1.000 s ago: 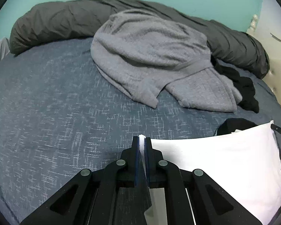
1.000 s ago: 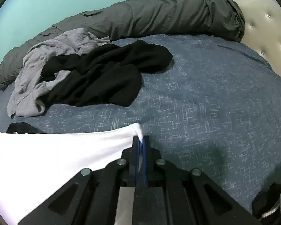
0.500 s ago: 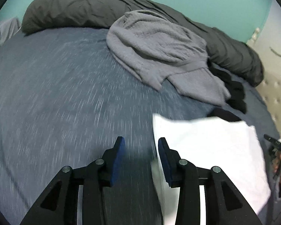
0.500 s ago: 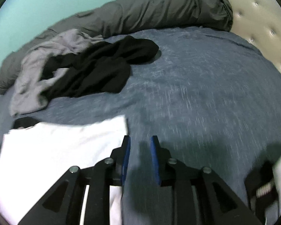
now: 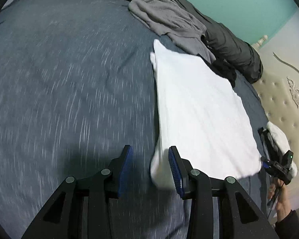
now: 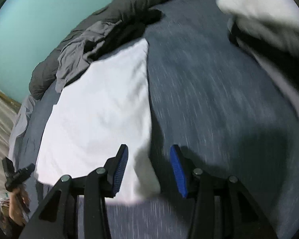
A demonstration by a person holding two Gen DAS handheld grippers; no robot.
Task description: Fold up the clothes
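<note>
Left tongs point(image 5: 150, 164) gaping apart, gripping nothing. Right tongs point(image 6: 148, 166) likewise spread, empty. White shirt point(image 5: 199, 111) lying flat on bed point(image 5: 59, 79), near grey garment point(image 5: 169, 20); shirt's near corners sitting between tong tips.

1. The blue bedsheet point(image 5: 69, 83) is streaked with motion blur in both views.
2. A pale bundle point(image 6: 265, 10) at the far right of the right wrist view is too smeared to identify.
3. The black garment point(image 5: 223, 69) is mostly hidden behind the white cloth point(image 5: 199, 109) (only a sliver shows).
</note>
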